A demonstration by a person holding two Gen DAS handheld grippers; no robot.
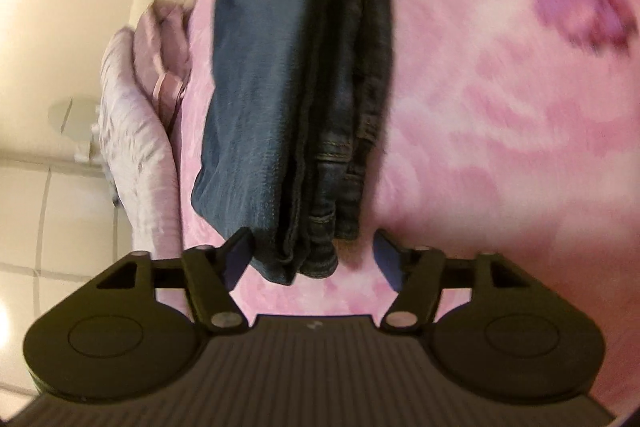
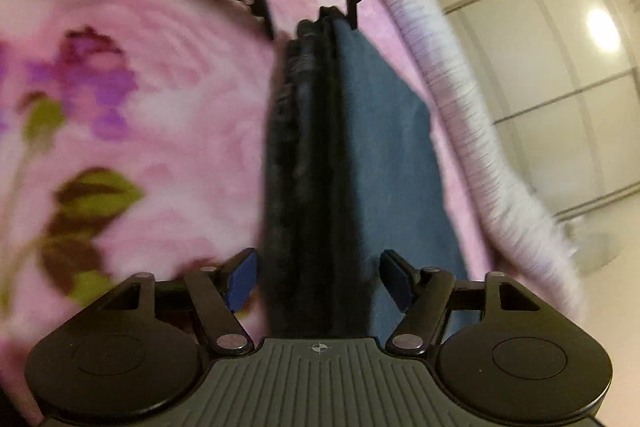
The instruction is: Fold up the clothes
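Jeans folded lengthwise on the bed, a gripper at each end

Left wrist view: the jeans [image 1: 280,99] run straight away from the left gripper [image 1: 312,259], hem between its wide-open fingers, ungripped. Right wrist view: the right gripper [image 2: 316,279] straddles the jeans' opposite end, fingers half open, not pressing.

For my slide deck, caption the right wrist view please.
Right gripper and left gripper straddle opposite ends of folded jeans on a pink floral blanket.
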